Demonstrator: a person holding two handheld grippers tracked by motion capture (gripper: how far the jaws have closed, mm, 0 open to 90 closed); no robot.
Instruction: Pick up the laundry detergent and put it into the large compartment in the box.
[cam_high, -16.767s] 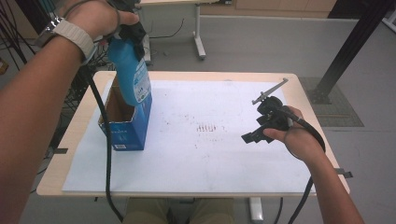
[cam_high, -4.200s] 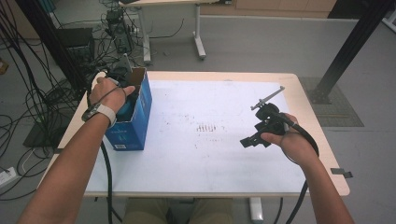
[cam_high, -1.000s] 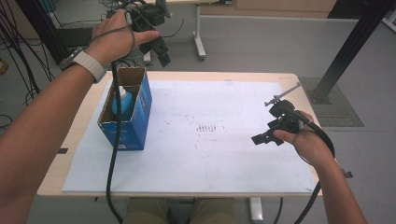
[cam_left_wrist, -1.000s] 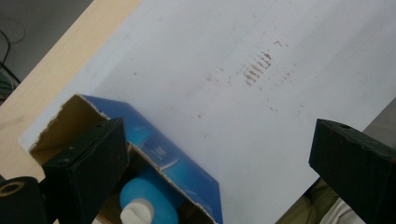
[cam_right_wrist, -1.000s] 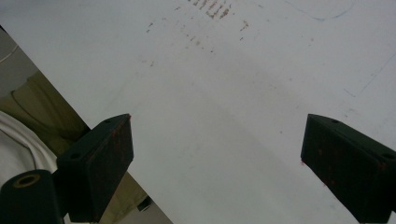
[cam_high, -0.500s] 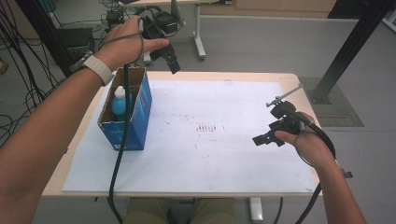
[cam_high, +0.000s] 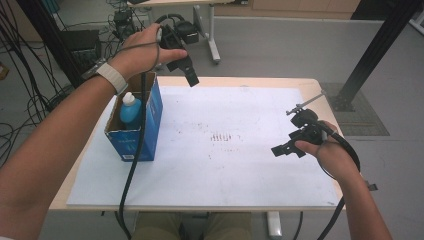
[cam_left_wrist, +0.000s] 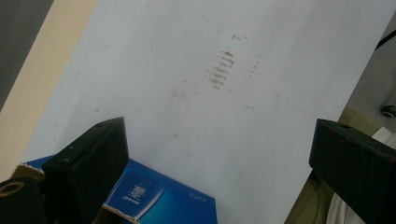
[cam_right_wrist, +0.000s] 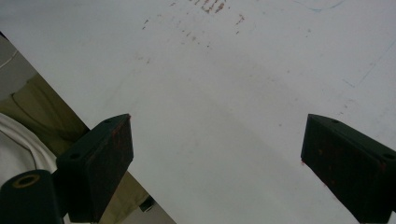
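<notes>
On the white sheet (cam_high: 225, 165), the blue box (cam_high: 142, 127) stands at nine o'clock, a blue bottle (cam_high: 130, 107) upright inside. The left gripper (cam_high: 185, 65), jaws spread and empty, hangs just past it toward one o'clock, the nearer tool. The right gripper (cam_high: 287, 148), also spread and empty, sits well apart at three o'clock.
</notes>
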